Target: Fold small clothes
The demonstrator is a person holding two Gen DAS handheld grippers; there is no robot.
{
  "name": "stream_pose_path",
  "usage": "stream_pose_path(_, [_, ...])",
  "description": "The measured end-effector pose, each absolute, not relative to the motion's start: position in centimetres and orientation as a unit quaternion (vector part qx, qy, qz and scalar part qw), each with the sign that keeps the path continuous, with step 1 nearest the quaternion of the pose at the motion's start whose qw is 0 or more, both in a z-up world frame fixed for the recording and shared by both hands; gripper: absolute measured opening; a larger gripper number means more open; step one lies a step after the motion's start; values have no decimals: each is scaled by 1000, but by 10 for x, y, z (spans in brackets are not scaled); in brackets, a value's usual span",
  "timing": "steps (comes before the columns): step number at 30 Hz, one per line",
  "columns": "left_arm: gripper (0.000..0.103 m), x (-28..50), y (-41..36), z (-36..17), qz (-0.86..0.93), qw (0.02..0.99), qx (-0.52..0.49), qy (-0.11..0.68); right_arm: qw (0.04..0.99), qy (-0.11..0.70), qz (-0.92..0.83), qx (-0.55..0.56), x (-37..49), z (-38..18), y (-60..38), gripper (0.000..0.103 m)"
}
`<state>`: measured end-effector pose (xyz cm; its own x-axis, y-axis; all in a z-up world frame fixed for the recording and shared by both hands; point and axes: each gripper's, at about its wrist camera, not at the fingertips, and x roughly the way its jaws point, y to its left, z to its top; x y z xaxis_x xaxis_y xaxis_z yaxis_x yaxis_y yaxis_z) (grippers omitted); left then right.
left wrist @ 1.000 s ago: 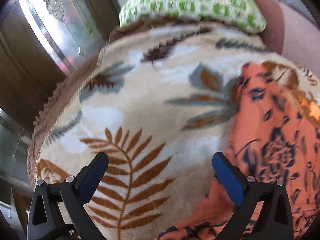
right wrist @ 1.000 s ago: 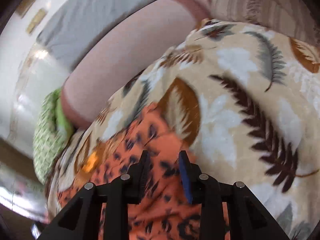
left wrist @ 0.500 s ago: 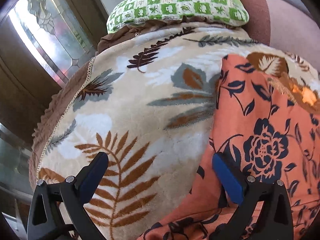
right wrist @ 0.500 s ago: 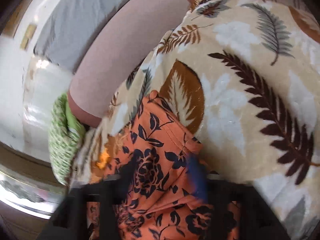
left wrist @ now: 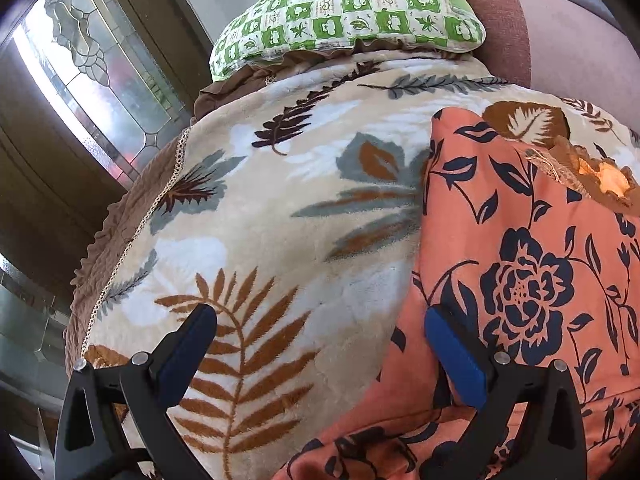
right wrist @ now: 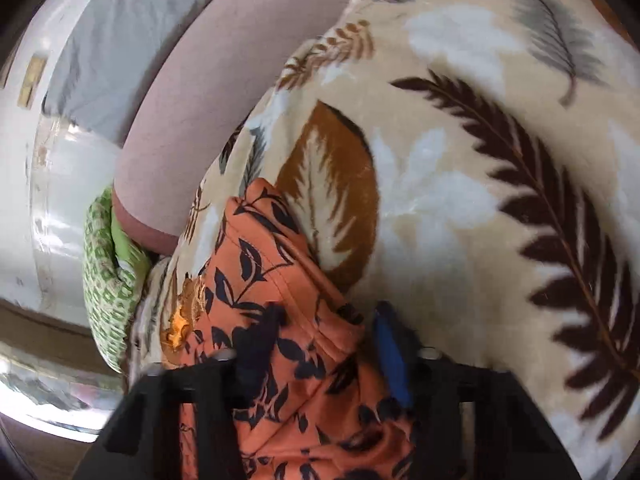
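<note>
On the leaf-print blanket [left wrist: 256, 216] lies my orange floral garment [left wrist: 528, 264]. My left gripper [left wrist: 320, 344] is spread wide, holding nothing; the right gripper [right wrist: 320, 344] is blurry, parted around a fold, can't tell if it's pinching. Risk: fabric slipping out if I lift. Only the left view shows the window [left wrist: 92, 76]; only the right shows that raised fold.

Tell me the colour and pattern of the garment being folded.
Orange garment with dark navy flowers and leaves; clearest in the left wrist view.
</note>
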<state>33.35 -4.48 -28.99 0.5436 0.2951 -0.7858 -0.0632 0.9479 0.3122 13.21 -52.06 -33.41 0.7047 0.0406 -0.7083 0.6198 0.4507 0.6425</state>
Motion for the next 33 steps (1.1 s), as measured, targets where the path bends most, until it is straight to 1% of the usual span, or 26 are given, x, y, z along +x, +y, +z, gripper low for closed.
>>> stream_pose_path(1, [103,334,-45,-290,104,870,124,466,790,339,-189,474,134,-330,-518,20])
stream_pose_path(3, [103,333,-45,-289,104,871,125,464,806,326,-201,451,132,-318,-512,15])
stream_pose_path(7, [103,331,-44,-286,107,873,125,459,827,310,-212,418,109,-284,-496,15])
stream_pose_path(9, [103,331,-43,-287,108,871,129,462,817,339,-225,409,100,-285,-492,15])
stream_pose_path(10, [103,331,-42,-288,109,870,131,463,798,373,-236,410,100,-298,-492,19])
stream_pose_path(11, [103,330,-41,-289,110,869,133,464,776,409,-239,417,102,-314,-495,19])
stream_pose_path(12, [103,330,-41,-289,112,868,135,464,760,425,-235,431,102,-327,-498,20])
stream_pose_path(13, [103,330,-40,-288,115,868,137,463,756,407,-234,457,95,-331,-503,23])
stream_pose_path(15, [103,330,-37,-286,119,868,140,462,751,396,-241,470,89,-320,-510,23])
stream_pose_path(17, [103,330,-34,-286,118,867,132,465,777,366,-268,436,85,-297,-510,23])
stream_pose_path(19, [103,331,-32,-285,115,867,127,468,806,336,-285,396,86,-279,-503,28])
stream_pose_path(20, [103,330,-31,-285,116,867,128,468,817,333,-270,386,92,-278,-497,32])
stream_pose_path(21, [103,330,-31,-284,117,867,129,467,820,343,-249,385,99,-280,-491,36])
stream_pose_path(23, [103,327,-29,-282,111,867,128,468,812,383,-200,392,121,-300,-481,38])
stream_pose_path(24, [103,324,-27,-280,105,868,126,468,803,418,-188,382,135,-317,-474,39])
stream_pose_path(27, [103,309,-19,-274,76,874,128,462,824,418,-204,323,137,-311,-459,38])
stream_pose_path(32, [103,255,11,-266,-3,878,120,463,841,385,-141,353,98,-273,-452,40])
stream_pose_path(33, [103,245,18,-266,-6,879,113,464,844,380,-136,353,82,-267,-450,55])
